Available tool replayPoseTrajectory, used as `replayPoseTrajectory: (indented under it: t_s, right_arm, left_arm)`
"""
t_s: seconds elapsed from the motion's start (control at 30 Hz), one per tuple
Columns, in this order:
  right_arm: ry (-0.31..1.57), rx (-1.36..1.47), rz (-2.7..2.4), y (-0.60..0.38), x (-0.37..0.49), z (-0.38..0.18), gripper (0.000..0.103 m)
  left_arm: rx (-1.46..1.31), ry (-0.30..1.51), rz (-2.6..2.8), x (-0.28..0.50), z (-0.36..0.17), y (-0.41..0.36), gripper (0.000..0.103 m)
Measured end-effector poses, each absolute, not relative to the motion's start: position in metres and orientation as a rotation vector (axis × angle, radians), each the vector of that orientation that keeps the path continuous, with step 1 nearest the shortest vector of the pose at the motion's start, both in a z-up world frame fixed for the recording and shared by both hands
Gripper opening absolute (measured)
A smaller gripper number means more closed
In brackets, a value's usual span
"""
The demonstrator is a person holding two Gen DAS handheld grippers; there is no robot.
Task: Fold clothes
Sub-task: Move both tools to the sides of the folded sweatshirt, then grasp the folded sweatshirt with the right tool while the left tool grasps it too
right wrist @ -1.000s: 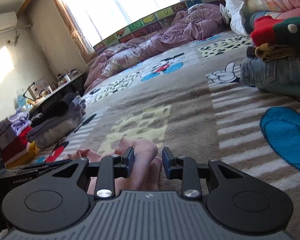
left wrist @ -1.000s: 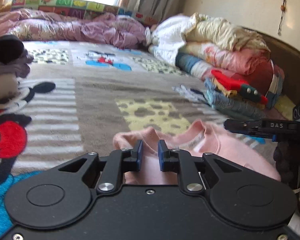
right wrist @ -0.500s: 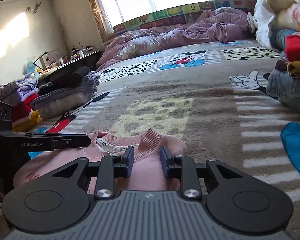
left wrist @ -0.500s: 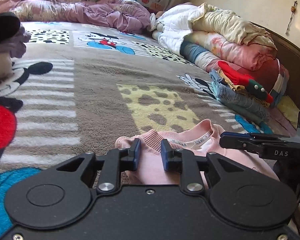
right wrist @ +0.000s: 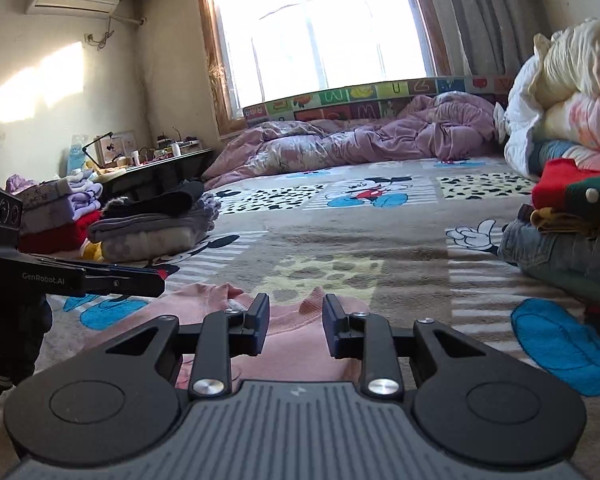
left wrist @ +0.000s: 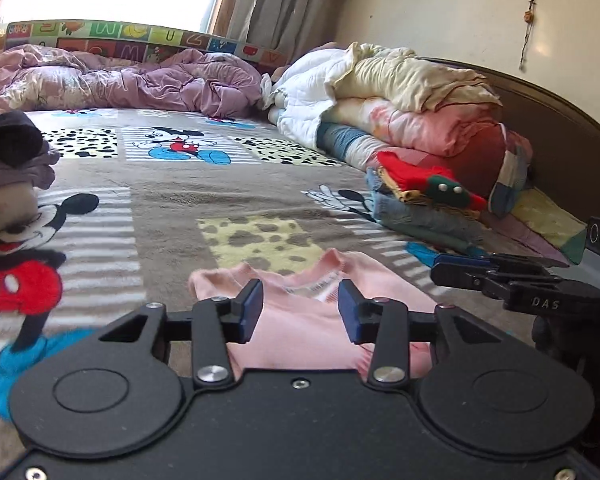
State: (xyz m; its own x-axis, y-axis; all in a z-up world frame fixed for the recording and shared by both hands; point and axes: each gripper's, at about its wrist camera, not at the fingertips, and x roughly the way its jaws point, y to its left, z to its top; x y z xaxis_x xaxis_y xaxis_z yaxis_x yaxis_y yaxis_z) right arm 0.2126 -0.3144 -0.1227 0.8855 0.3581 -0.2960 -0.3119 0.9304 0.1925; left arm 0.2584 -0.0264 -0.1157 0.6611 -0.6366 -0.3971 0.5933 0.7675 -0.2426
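Sweater [left wrist: 300, 332] hem hidden beneath left tool [left wrist: 300, 312], jaws parted.

The left black two-finger gripper with blue pads [left wrist: 299, 311] points slightly downward, its jaws having just been opening; they stand apart, gripping nothing. The right black two-finger gripper with dark pads [right wrist: 296, 328] sits beside it, level and parallel, jaws parted with a clear gap, nothing pinched between them.
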Motion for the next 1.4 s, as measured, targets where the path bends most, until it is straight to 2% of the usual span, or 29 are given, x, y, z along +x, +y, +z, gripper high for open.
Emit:
replayPoseTrajectory:
  t_s: [0.13,0.27,0.37,0.57,0.7,0.8,1.03,1.23,1.4]
  right_arm:
    - [0.317,0.045,0.380,-0.292,0.185,-0.120,0.029]
    - [0.394,-0.037,0.375,-0.274,0.183,-0.139,0.029]
    - [0.457,0.013,0.350,-0.279,0.190,-0.148,0.029]
    - [0.520,0.037,0.341,-0.280,0.197,-0.156,0.030]
    - [0.491,0.057,0.323,-0.283,0.189,-0.151,0.030]
    - [0.459,0.178,0.283,-0.297,0.178,-0.145,0.036]
    - [0.529,0.473,0.228,-0.334,0.189,-0.159,0.059]
    - [0.607,0.651,0.254,-0.349,0.218,-0.177,0.066]
    - [0.637,0.645,0.289,-0.341,0.242,-0.180,0.065]
  left_arm:
    - [-0.023,0.469,-0.702,0.229,-0.117,-0.039,0.040]
    - [0.078,0.495,-0.696,0.225,-0.137,-0.059,0.040]
    - [0.184,0.544,-0.683,0.231,-0.160,-0.070,0.041]
    - [0.153,0.541,-0.686,0.234,-0.165,-0.063,0.046]
    - [0.082,0.526,-0.675,0.226,-0.151,-0.050,0.047]
    - [-0.018,0.529,-0.645,0.223,-0.143,-0.035,0.050]
    - [-0.292,0.626,-0.565,0.243,-0.148,-0.014,0.058]
    - [-0.410,0.715,-0.522,0.258,-0.162,-0.009,0.062]
    - [-0.471,0.727,-0.525,0.265,-0.168,-0.012,0.065]
